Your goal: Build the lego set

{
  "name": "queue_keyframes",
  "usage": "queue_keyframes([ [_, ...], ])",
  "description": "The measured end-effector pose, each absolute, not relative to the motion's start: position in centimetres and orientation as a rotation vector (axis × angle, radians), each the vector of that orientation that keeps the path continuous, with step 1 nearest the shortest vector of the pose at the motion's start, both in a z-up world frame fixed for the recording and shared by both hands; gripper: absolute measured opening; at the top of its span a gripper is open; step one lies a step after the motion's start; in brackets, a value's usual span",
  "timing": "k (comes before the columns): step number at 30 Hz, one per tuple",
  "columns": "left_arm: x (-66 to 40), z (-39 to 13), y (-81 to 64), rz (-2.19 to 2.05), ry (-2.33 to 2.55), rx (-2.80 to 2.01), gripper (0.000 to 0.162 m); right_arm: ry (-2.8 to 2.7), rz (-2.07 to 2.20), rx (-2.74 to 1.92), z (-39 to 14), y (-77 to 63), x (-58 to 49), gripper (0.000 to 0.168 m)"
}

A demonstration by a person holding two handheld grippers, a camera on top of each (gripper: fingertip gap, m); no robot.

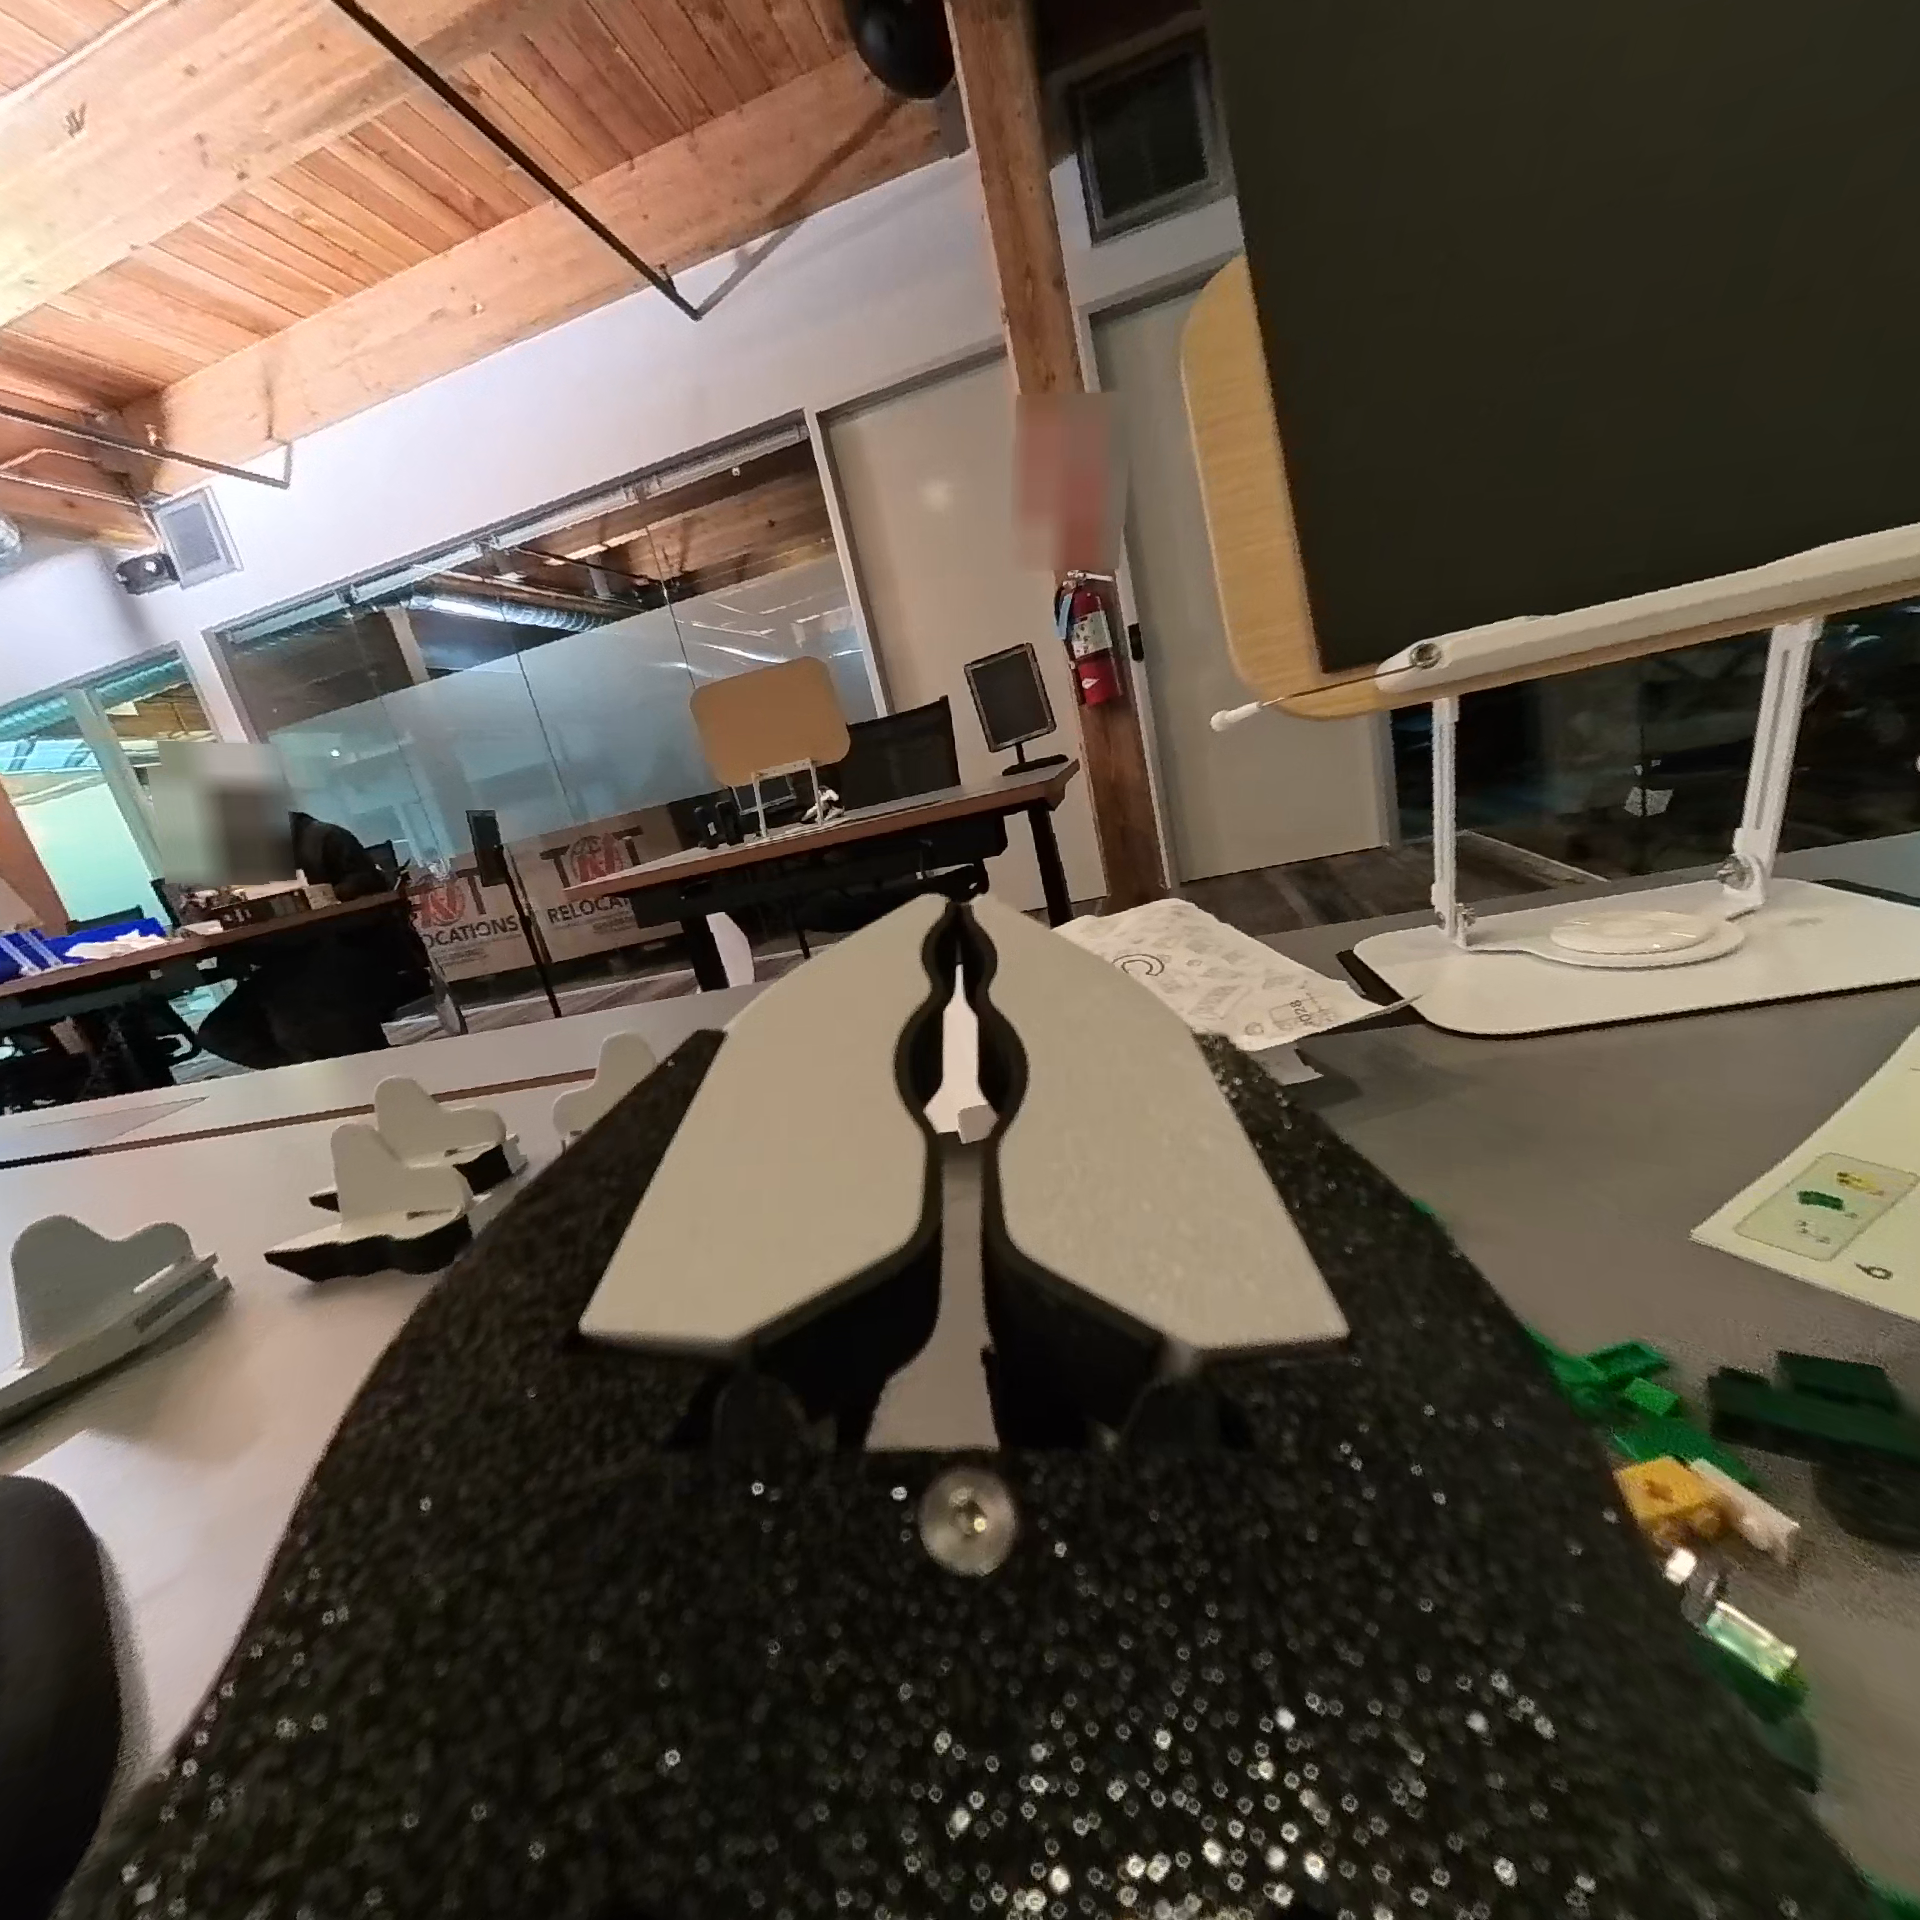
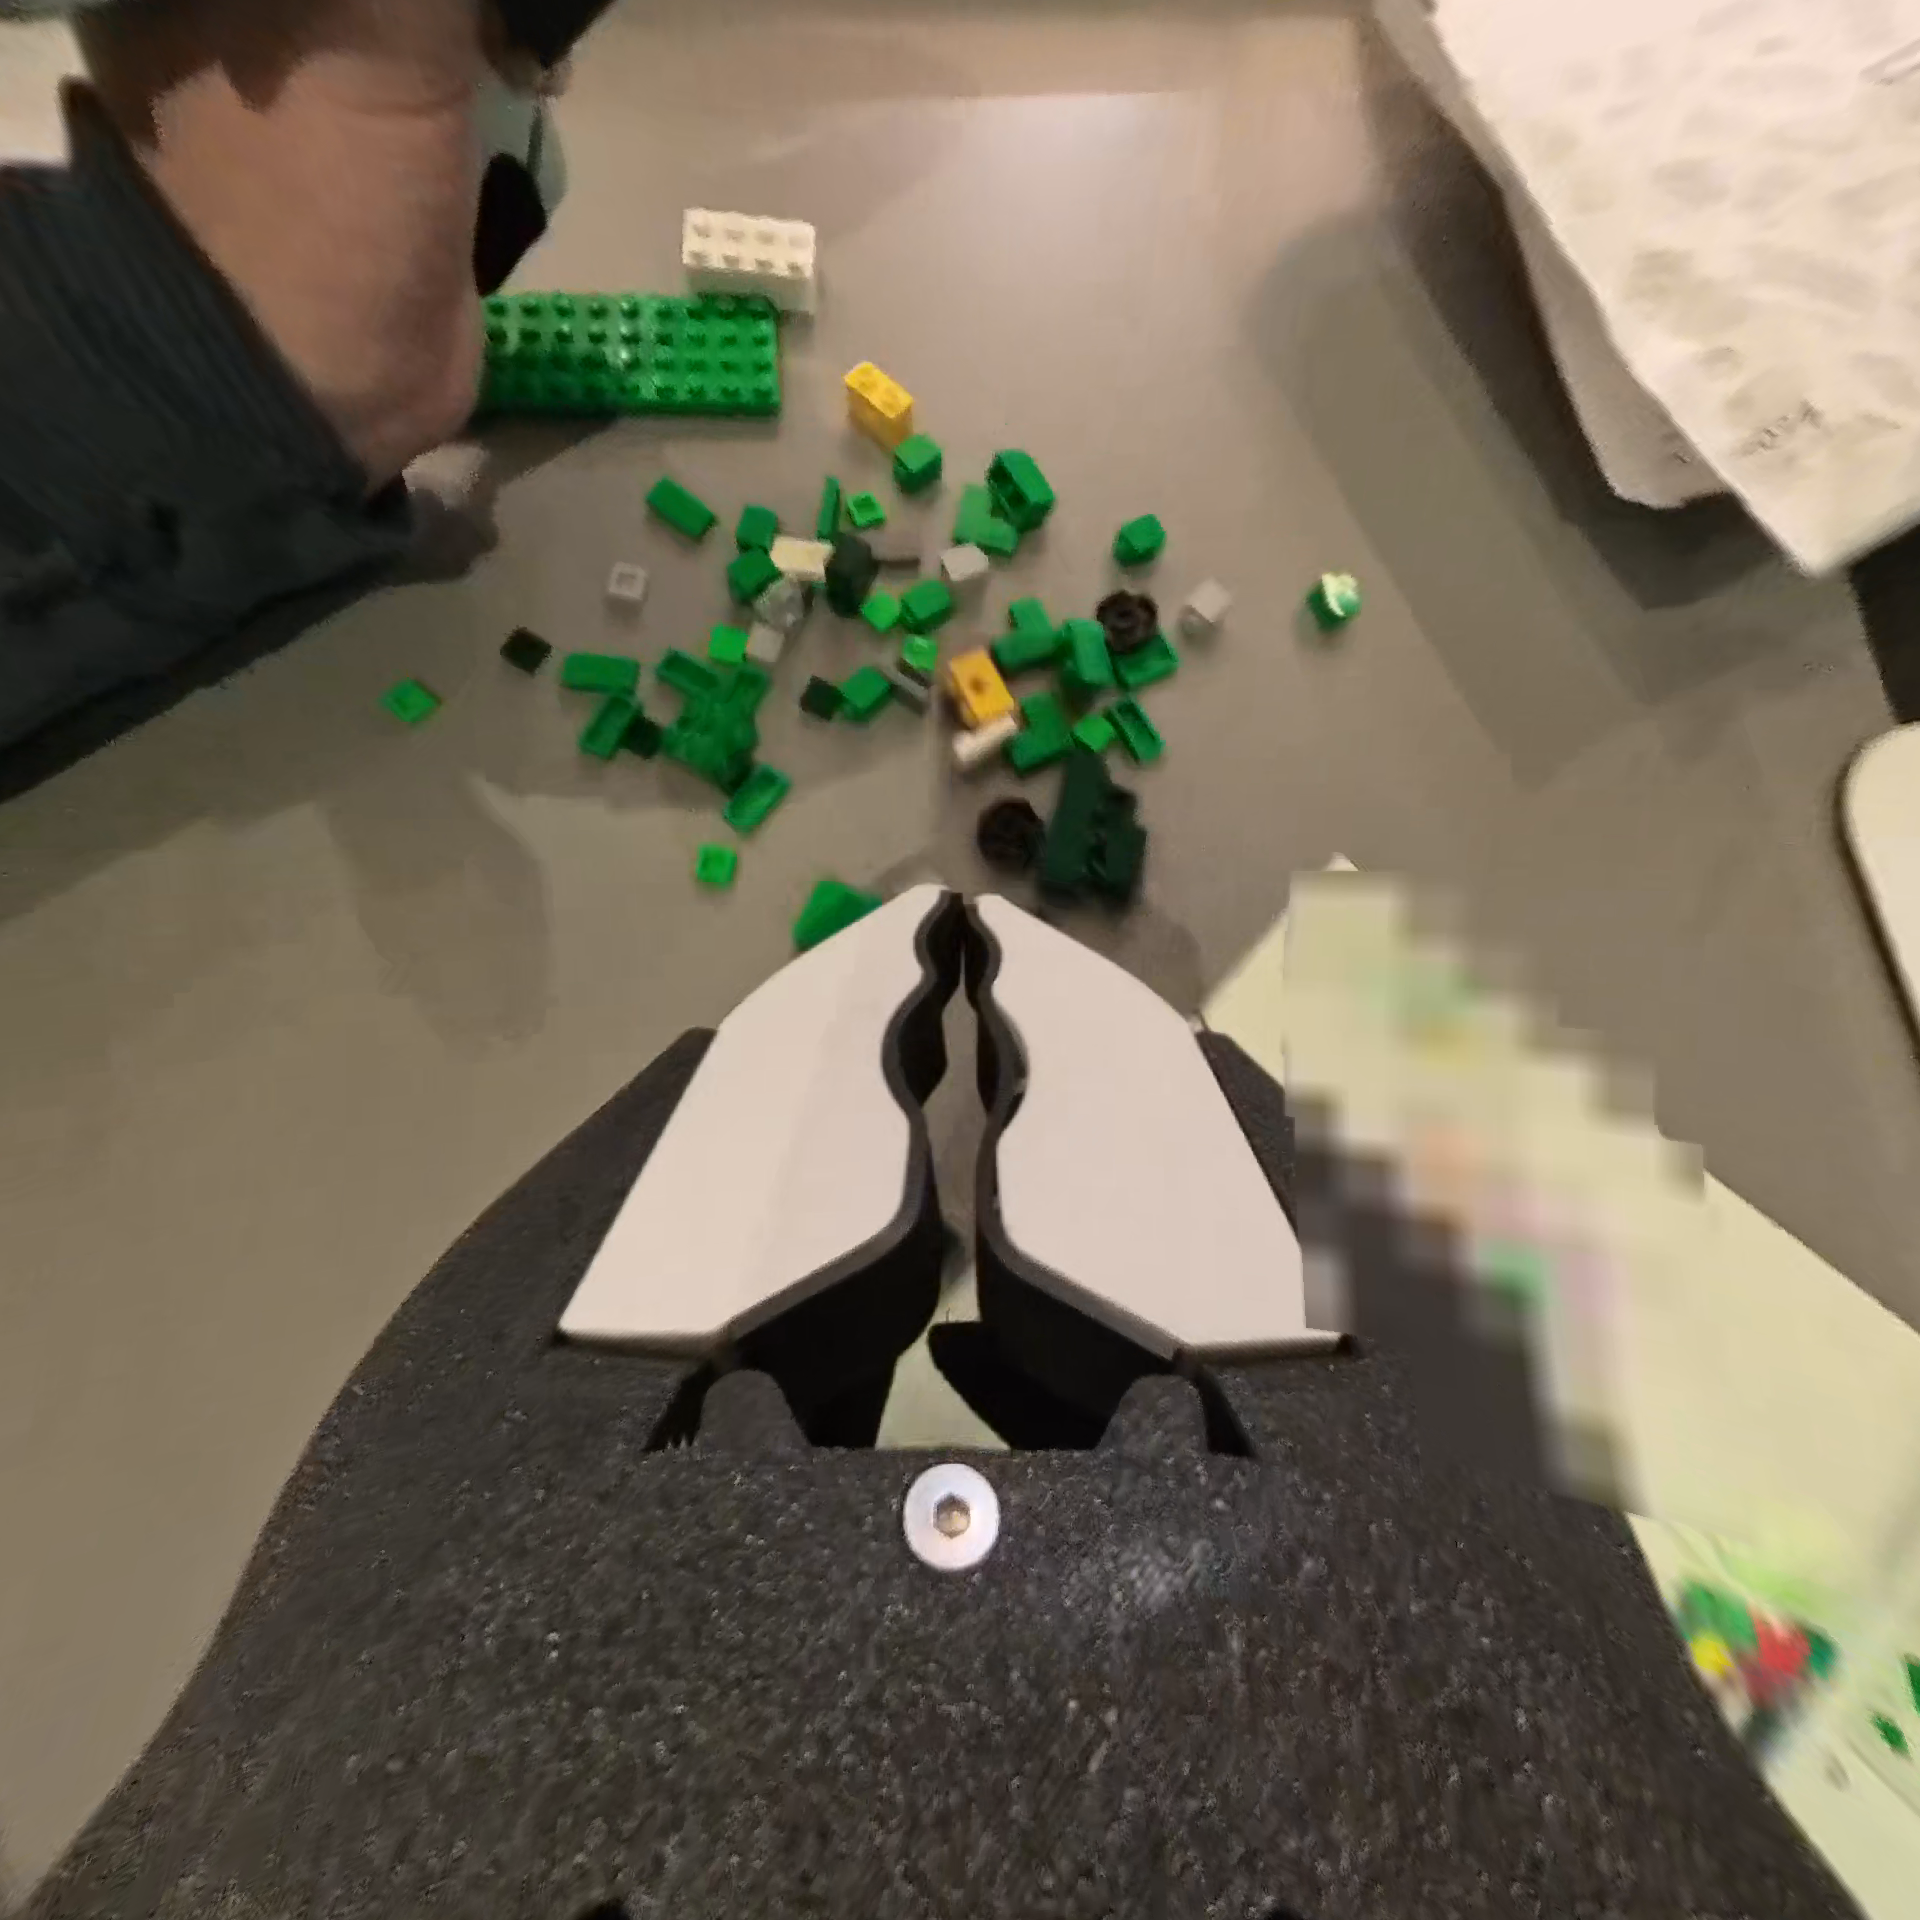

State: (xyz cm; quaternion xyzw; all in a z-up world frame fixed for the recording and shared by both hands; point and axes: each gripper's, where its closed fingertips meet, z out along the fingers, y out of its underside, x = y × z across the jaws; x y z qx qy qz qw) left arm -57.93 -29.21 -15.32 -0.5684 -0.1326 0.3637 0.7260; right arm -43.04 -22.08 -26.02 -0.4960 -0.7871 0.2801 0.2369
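Right gripper [image 2: 961, 914]: fingers pressed together, nothing between them, hovering over the grey table [image 2: 260, 1091]. Left gripper [image 1: 961, 920]: fingers closed too, apparently empty, aimed out across the room.

Loose brick pile [image 2: 883, 644] lies just beyond the right gripper's tips. Dark green built piece [image 2: 1091, 831] nearest, a black round piece [image 2: 1008, 831] just left of it. Green studded plate [image 2: 634, 353] at the pile's far side, white brick [image 2: 748, 255] touching it.

Bricks likely light, rigid, smooth; pinch across flat sides.
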Motion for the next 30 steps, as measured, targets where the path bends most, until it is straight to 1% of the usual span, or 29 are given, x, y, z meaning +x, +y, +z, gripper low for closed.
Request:
queue_keyframes([
  [6, -57.5, -15.3, -28.9, 0.824, -0.257, -1.267, 0.0, -2.205, 0.62, -1.43, -29.1, -23.4, -46.7, 0.001],
  [10, -57.6, -15.3, -28.8, 0.816, -0.26, -1.269, 0.0, -2.203, 0.632, -1.467, -29.3, -23.5, -46.9, 0.012],
  [18, -57.6, -15.3, -28.8, 0.81, -0.265, -1.266, 0.0, -2.225, 0.559, -1.458, -30.2, -23.3, -47.6, 0.014],
  [21, -57.6, -15.3, -28.9, 0.807, -0.267, -1.263, 0.0, -2.228, 0.507, -1.437, -30.3, -22.8, -47.6, 0.011],
  [22, -57.6, -15.3, -28.8, 0.806, -0.266, -1.265, 0.0, -2.239, 0.523, -1.44, -30.3, -22.9, -47.7, 0.005],
  [26, -57.6, -15.3, -28.7, 0.807, -0.26, -1.269, 0.0, -2.271, 0.512, -1.346, -30.2, -22.9, -47.4, 0.004],
  [30, -57.6, -15.3, -28.8, 0.814, -0.258, -1.268, 0.0, -2.267, 0.564, -1.269, -28.2, -22.9, -44.7, 0.004],
])
